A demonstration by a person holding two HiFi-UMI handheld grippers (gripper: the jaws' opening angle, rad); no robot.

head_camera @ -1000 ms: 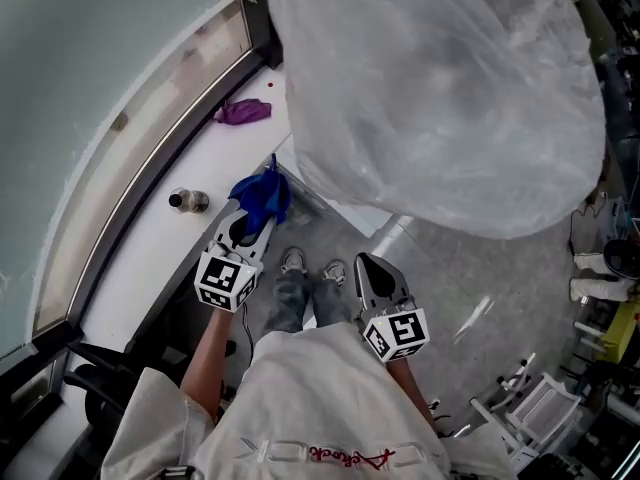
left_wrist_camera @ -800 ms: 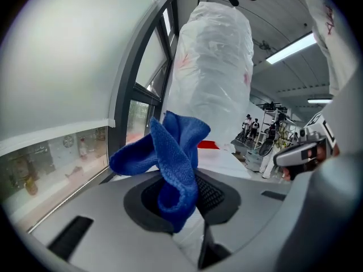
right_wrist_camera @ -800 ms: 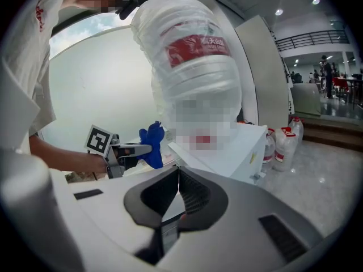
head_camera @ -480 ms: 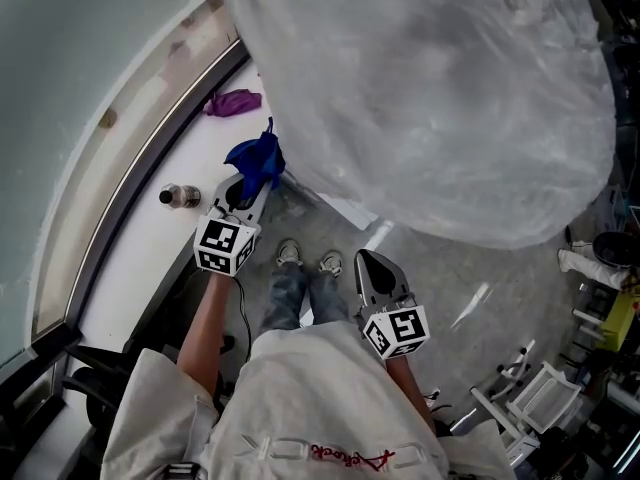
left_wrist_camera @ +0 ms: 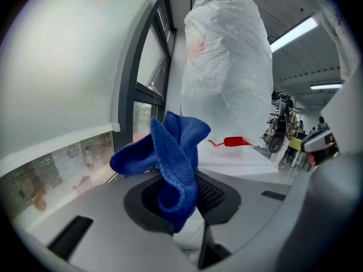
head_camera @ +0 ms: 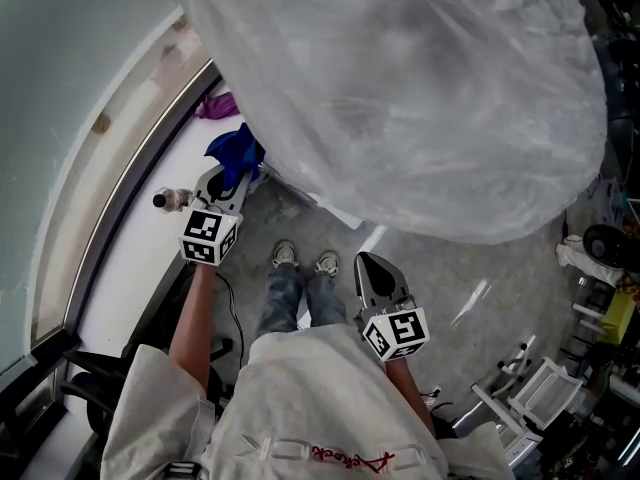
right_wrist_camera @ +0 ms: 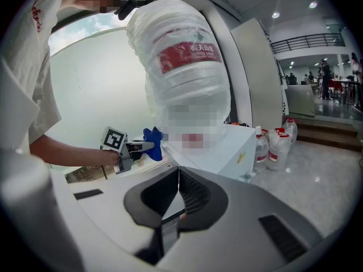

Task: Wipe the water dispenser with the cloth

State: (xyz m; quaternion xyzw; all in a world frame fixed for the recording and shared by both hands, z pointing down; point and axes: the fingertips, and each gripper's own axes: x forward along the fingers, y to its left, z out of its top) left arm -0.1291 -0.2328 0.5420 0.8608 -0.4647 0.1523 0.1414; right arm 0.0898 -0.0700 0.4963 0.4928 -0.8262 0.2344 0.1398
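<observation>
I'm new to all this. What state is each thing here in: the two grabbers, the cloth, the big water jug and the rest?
Left gripper: jaws shut on the blue cloth.
Blue cloth: bunched, held near the dispenser.
Right gripper: jaws shut, empty.
Water jug: upright on the dispenser, wrapped in clear plastic.
Purple cloth: crumpled on the sill.
Floor bottles: upright, capped.

The left gripper (head_camera: 228,178) has carried the cloth (head_camera: 233,152) (blue, bunched) forward, closer to the water dispenser (head_camera: 400,98).
</observation>
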